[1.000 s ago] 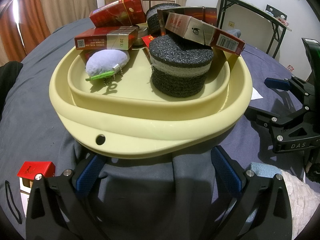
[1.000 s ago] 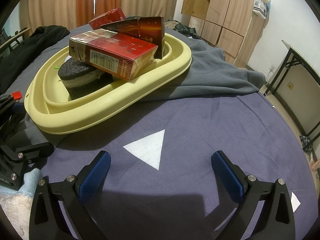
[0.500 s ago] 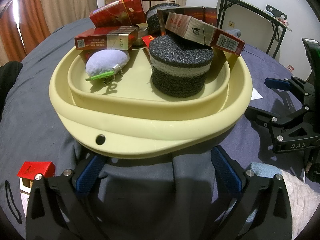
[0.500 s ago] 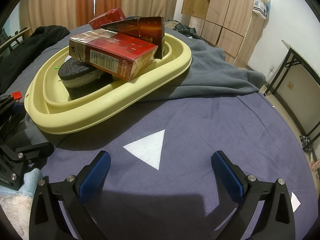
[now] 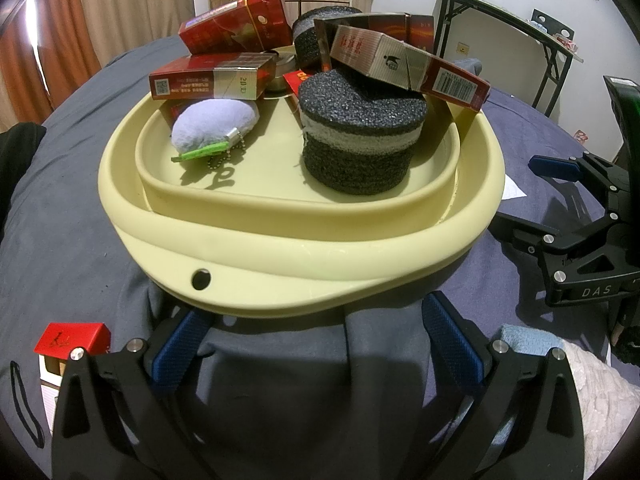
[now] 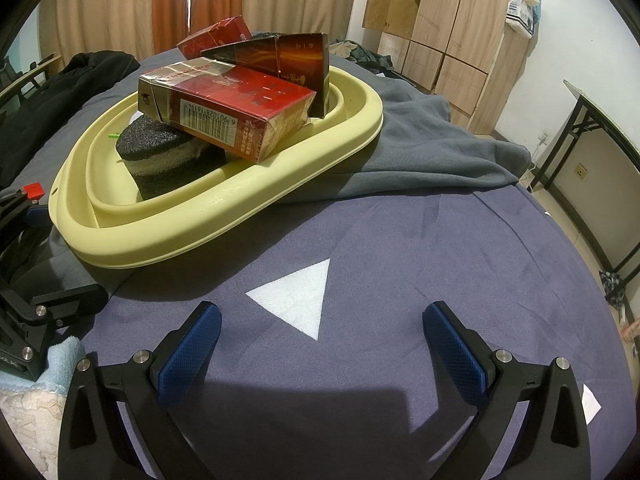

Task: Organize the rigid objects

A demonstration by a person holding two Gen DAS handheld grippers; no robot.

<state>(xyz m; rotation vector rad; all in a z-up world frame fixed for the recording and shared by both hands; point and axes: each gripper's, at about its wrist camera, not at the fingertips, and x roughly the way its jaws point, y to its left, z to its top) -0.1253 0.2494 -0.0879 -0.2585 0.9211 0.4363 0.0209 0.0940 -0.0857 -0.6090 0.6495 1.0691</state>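
Left wrist shows our tray (image 5: 280, 240) nearly full; 1 box (image 5: 72, 338) remains outside; both grippers (image 5: 312, 344) (image 6: 316, 344) gape empty.

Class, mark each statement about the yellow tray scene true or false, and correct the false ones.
1. Both the left gripper and the right gripper are open. True.
2. A red cigarette pack with a barcode leans on the dark grey round sponge. True.
3. The pale lilac plush keychain lies outside the pale yellow plastic tray. False: it lies inside.
4. The right gripper holds the white paper triangle. False: it holds nothing.
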